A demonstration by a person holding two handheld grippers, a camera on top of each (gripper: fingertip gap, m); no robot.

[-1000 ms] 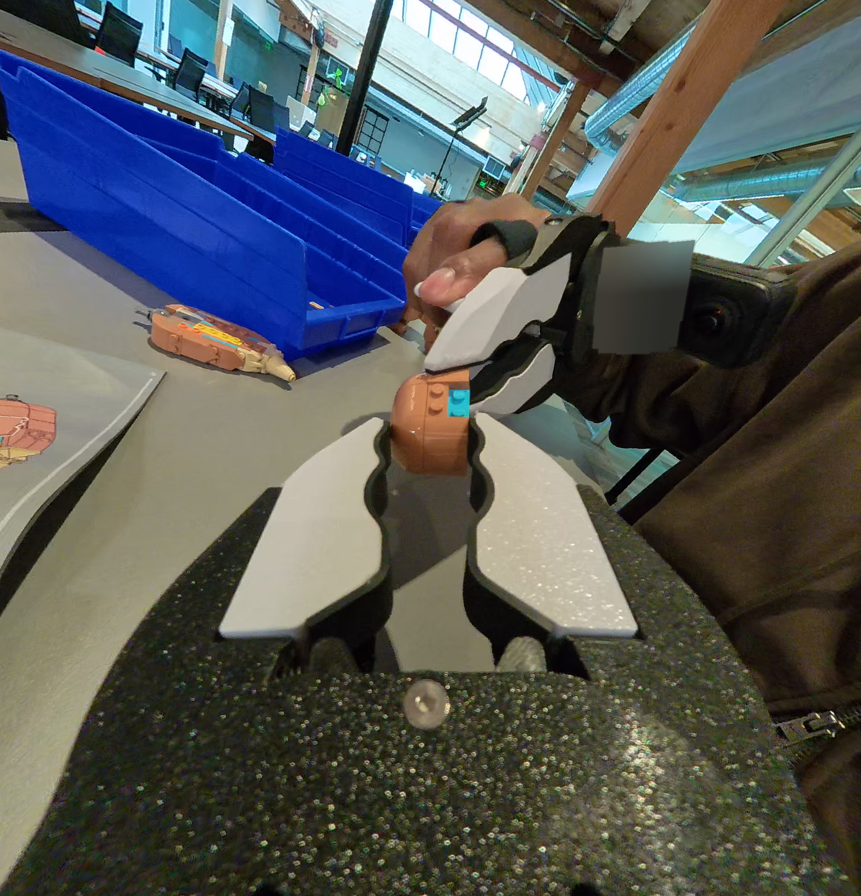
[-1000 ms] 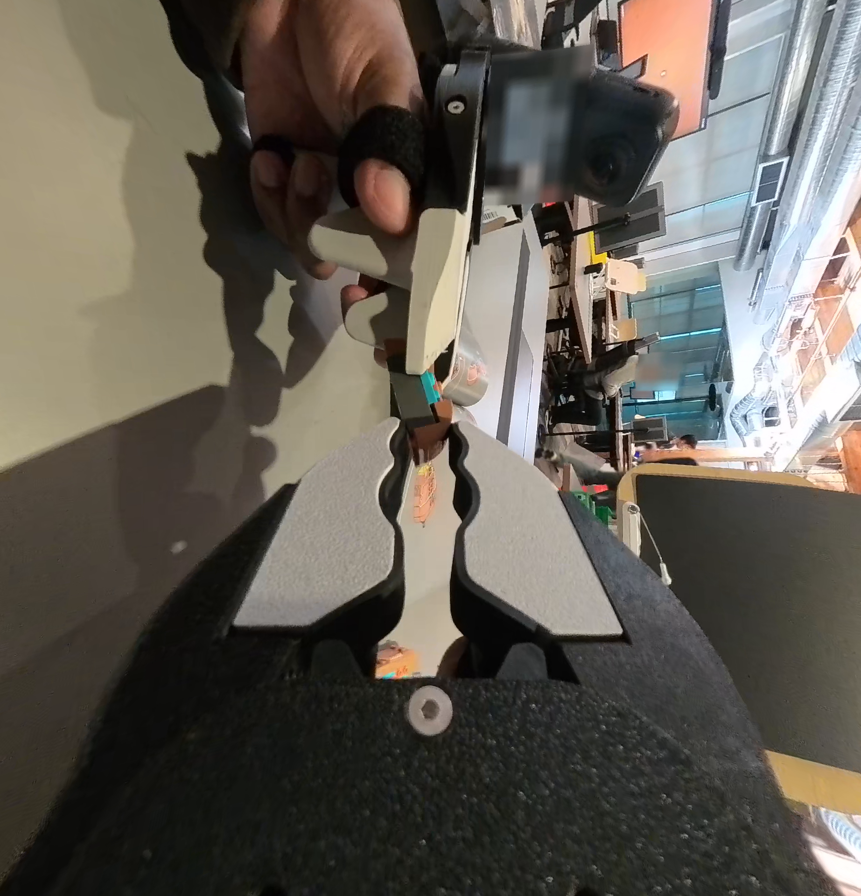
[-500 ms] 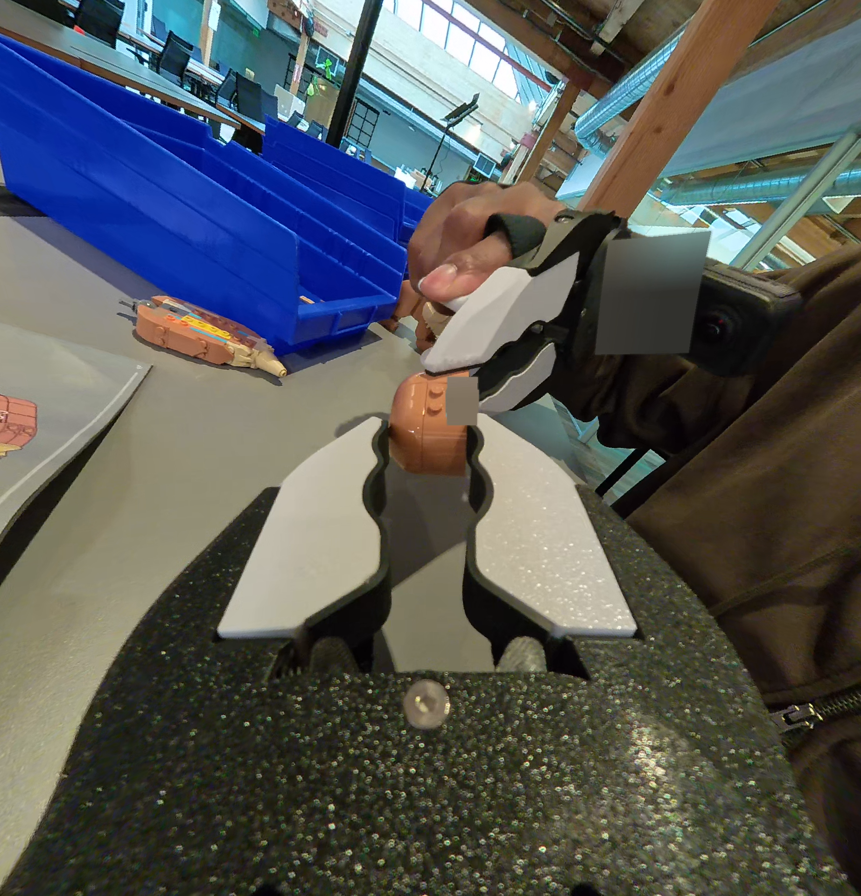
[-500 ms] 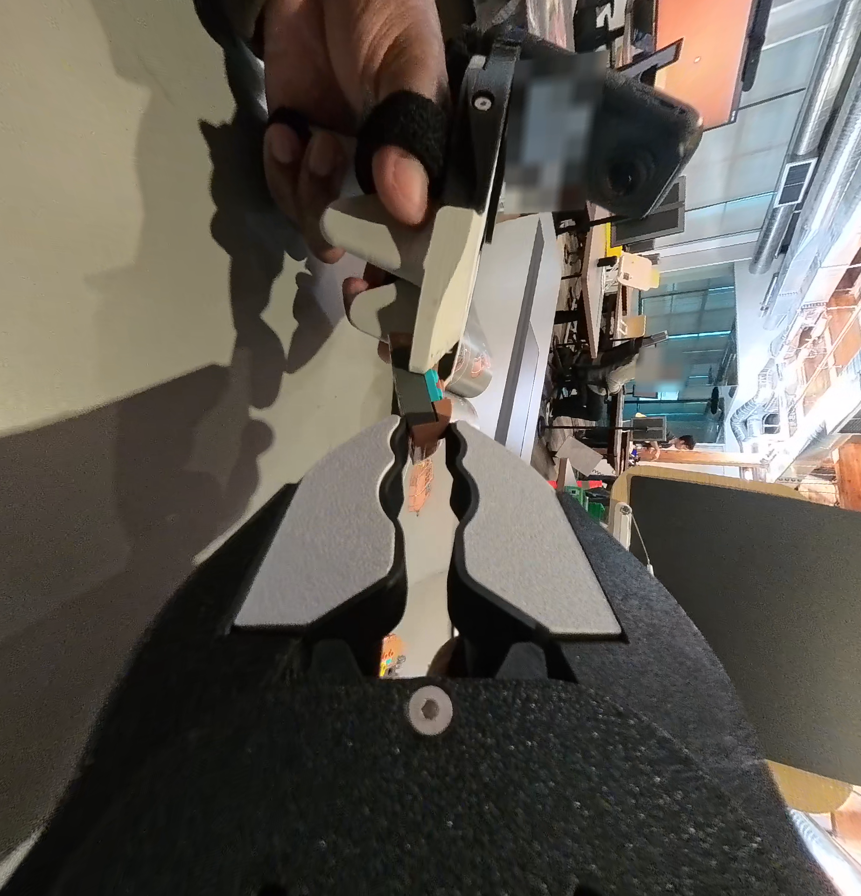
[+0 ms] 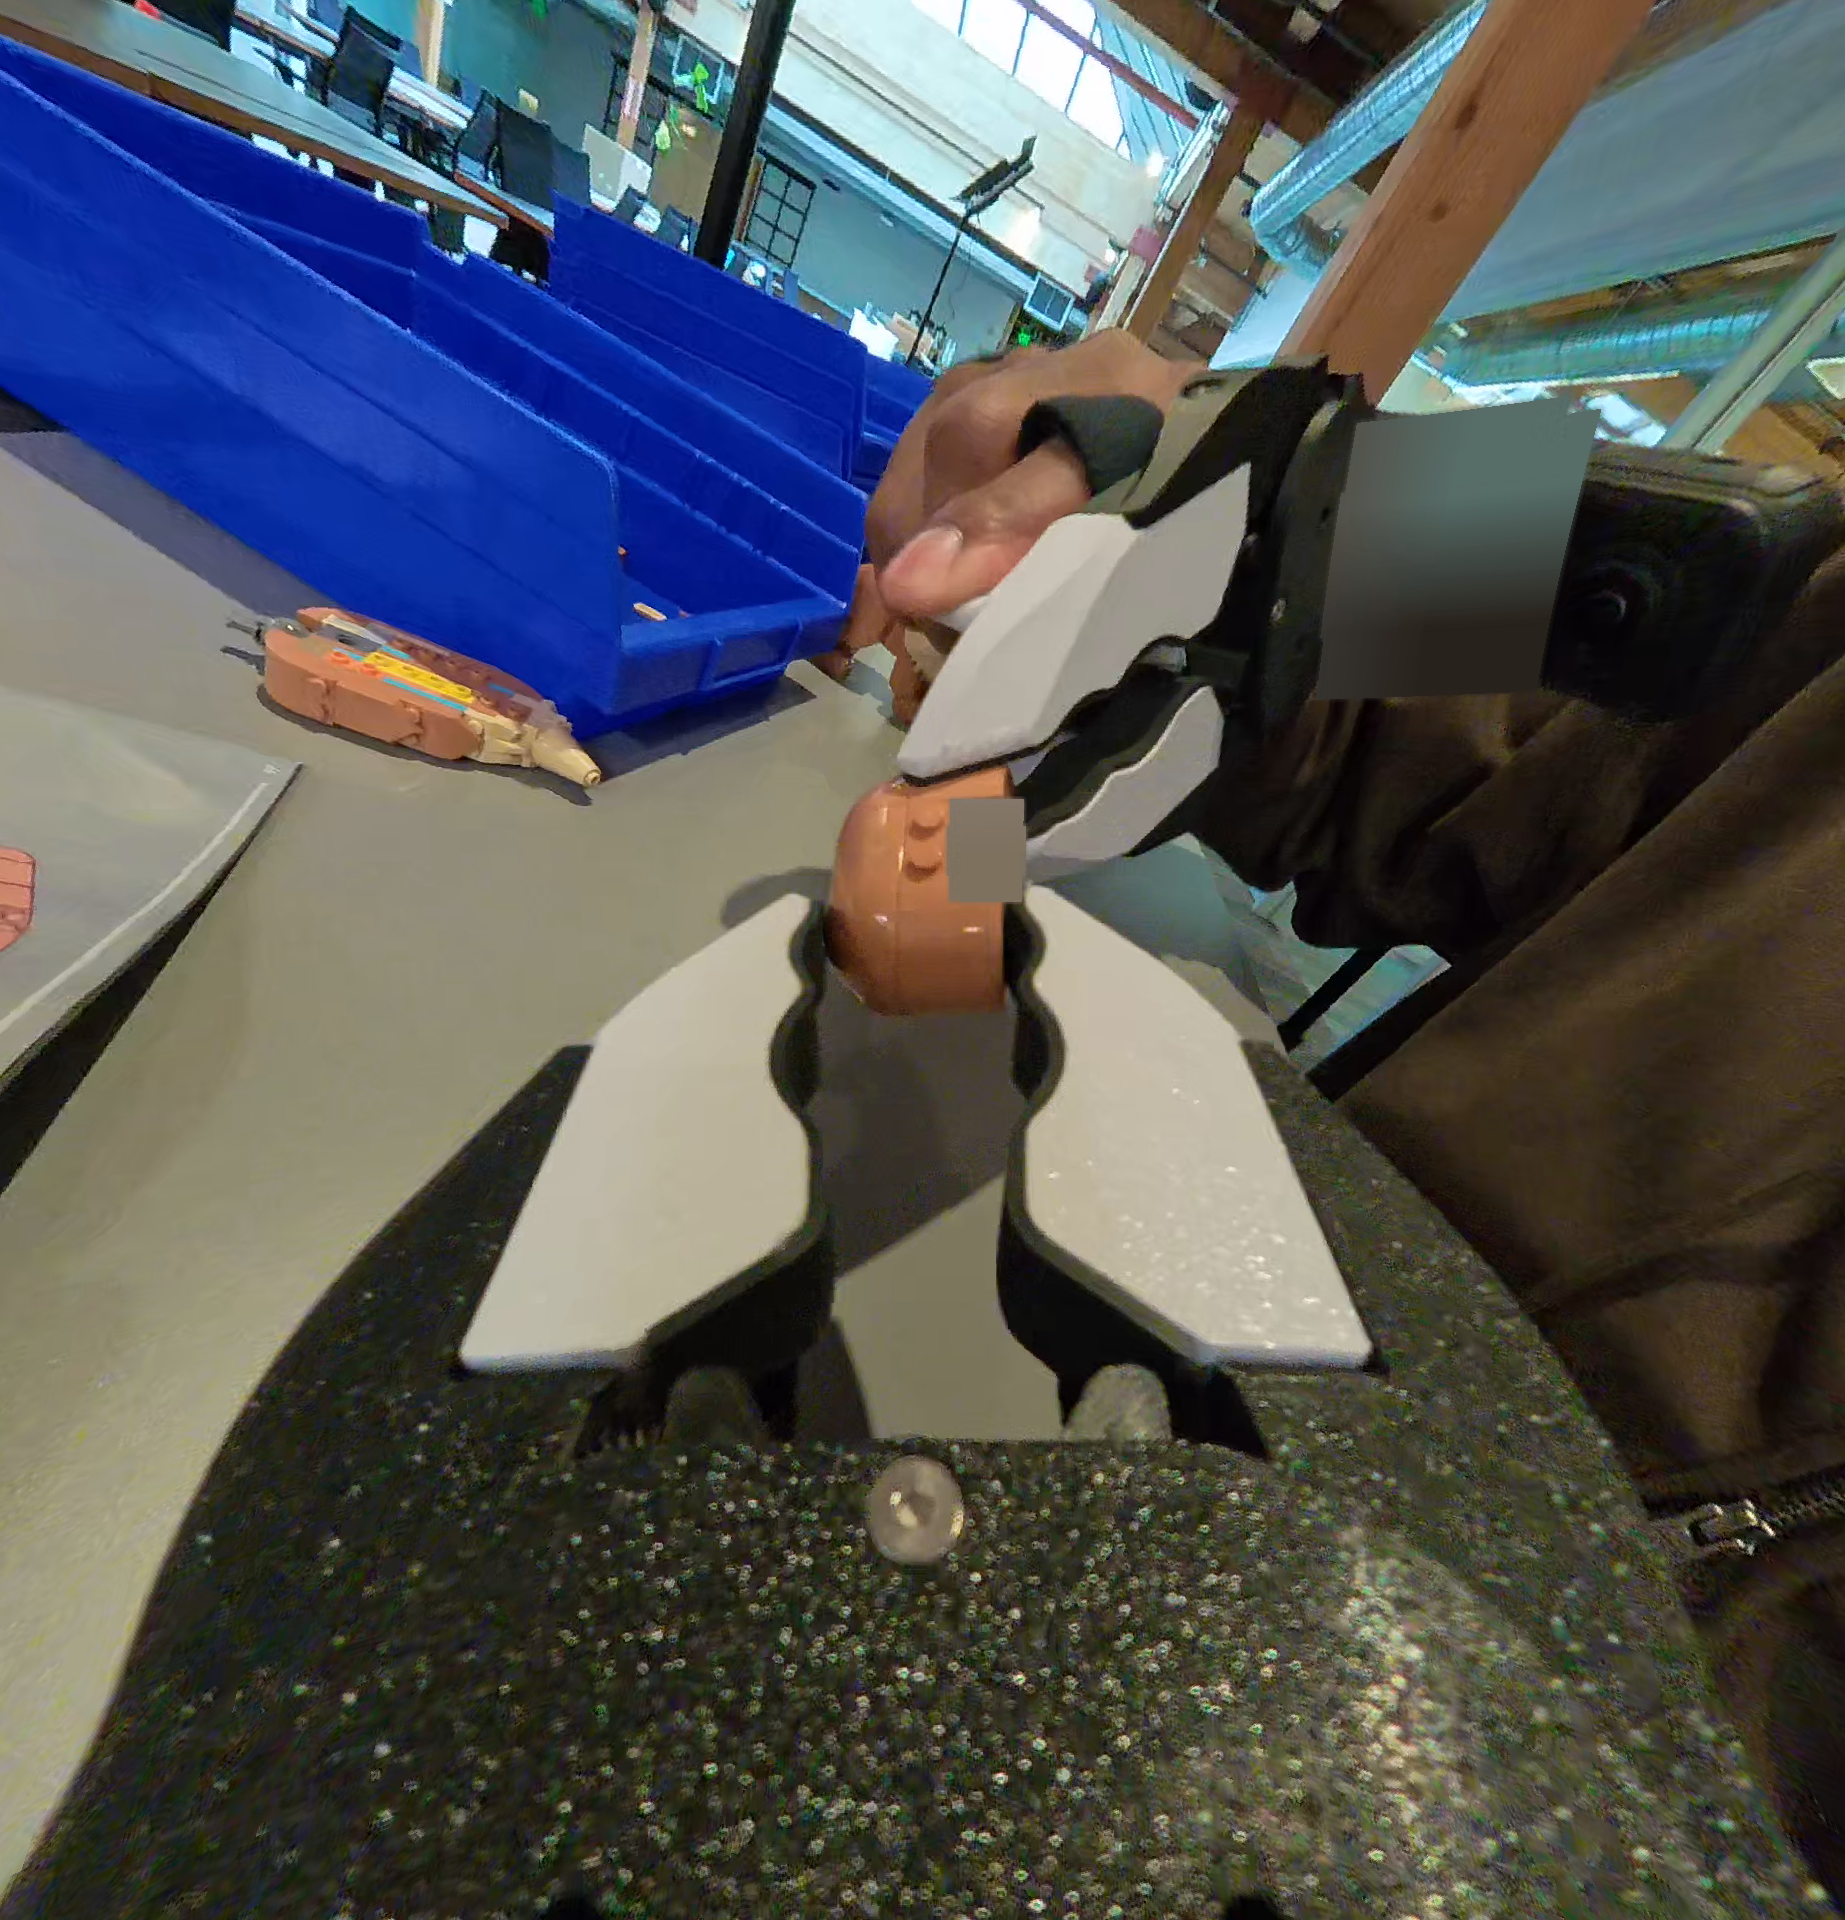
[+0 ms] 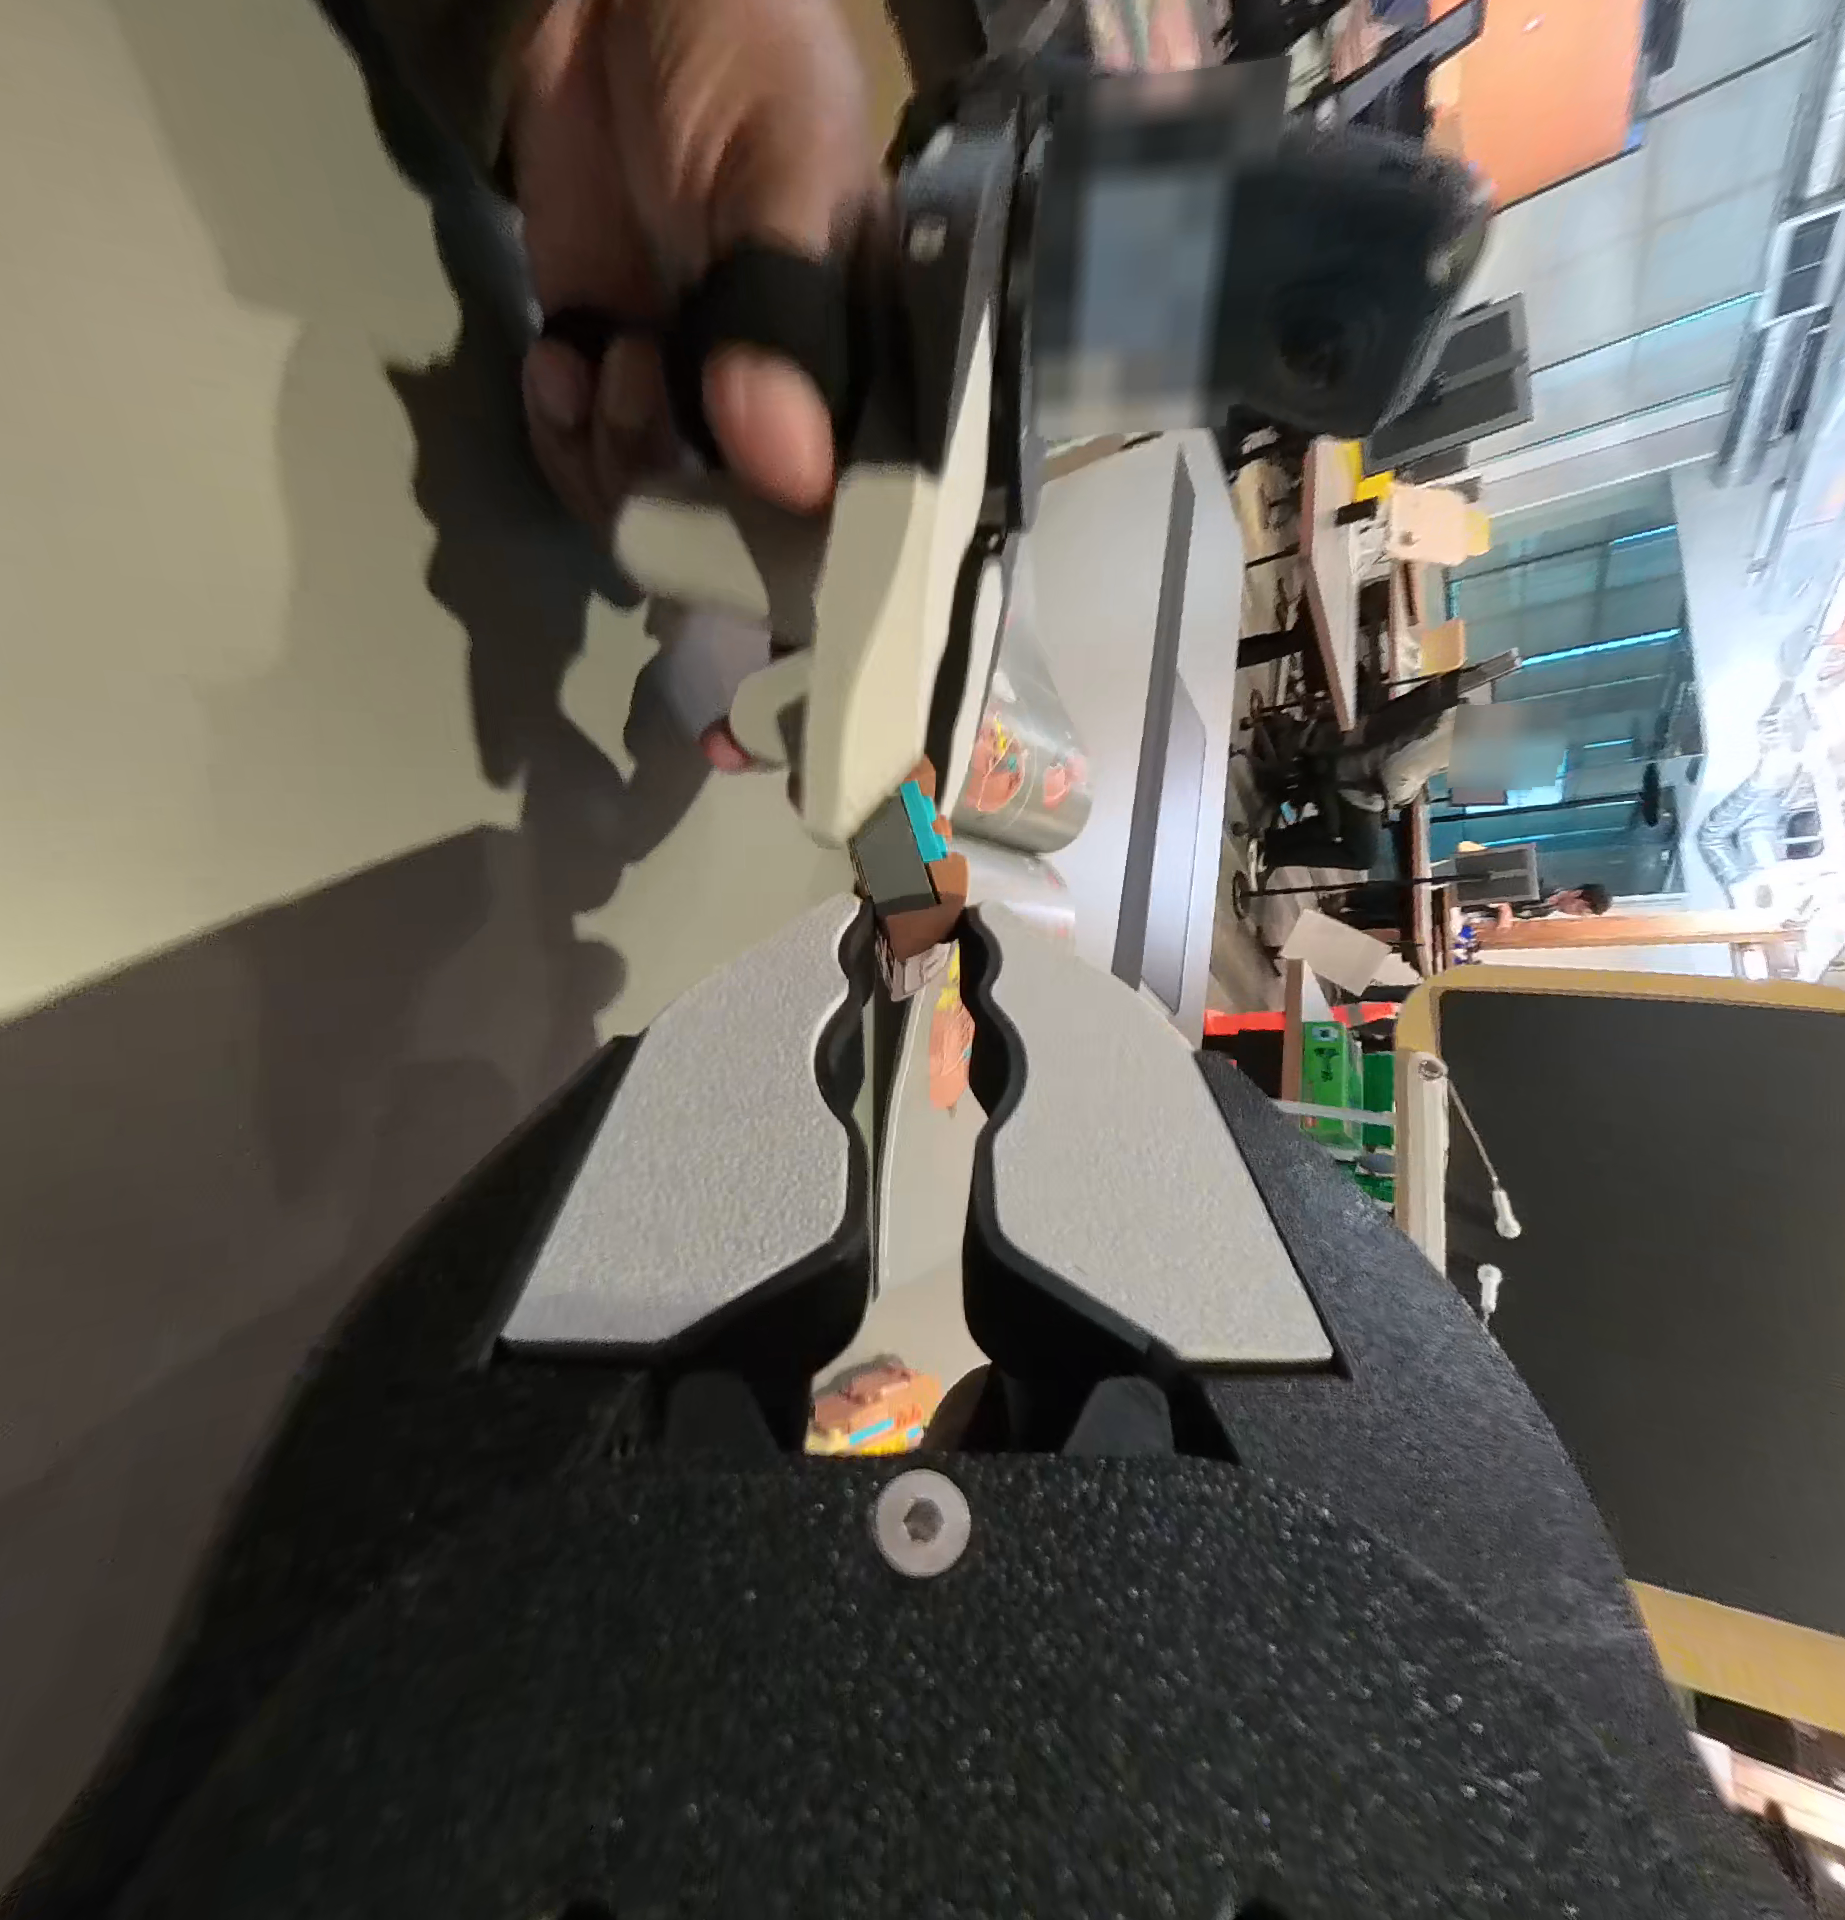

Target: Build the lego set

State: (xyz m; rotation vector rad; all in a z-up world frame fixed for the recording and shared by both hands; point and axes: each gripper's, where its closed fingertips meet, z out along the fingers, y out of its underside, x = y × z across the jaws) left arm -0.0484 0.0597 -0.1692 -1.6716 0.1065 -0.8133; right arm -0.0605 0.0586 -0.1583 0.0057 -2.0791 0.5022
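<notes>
My left gripper [image 5: 913, 920] is shut on a rounded brown lego piece [image 5: 897, 935] and holds it above the grey table [image 5: 378, 987]. My right gripper [image 5: 965, 784] comes in from the upper right, its tips touching the top of that piece. In the right wrist view, my right gripper [image 6: 913, 930] is shut on a small brown brick [image 6: 913, 935]. That brick meets the dark grey and teal part [image 6: 902, 852] of the piece held by the left gripper's fingers [image 6: 876, 675]. This view is blurred by motion.
A partly built brown lego model [image 5: 419, 691] lies on the table in front of long blue bins [image 5: 378, 436]. An instruction booklet [image 5: 66, 831] lies at the left. A person's brown jacket [image 5: 1624, 1039] fills the right side. A black board [image 6: 1624, 1247] stands at the right. Left and right tips are no more than a few centimetres apart.
Both grippers have stayed together at the brown piece. The left gripper's hand has shifted slightly in the right wrist view, which is now blurred.
</notes>
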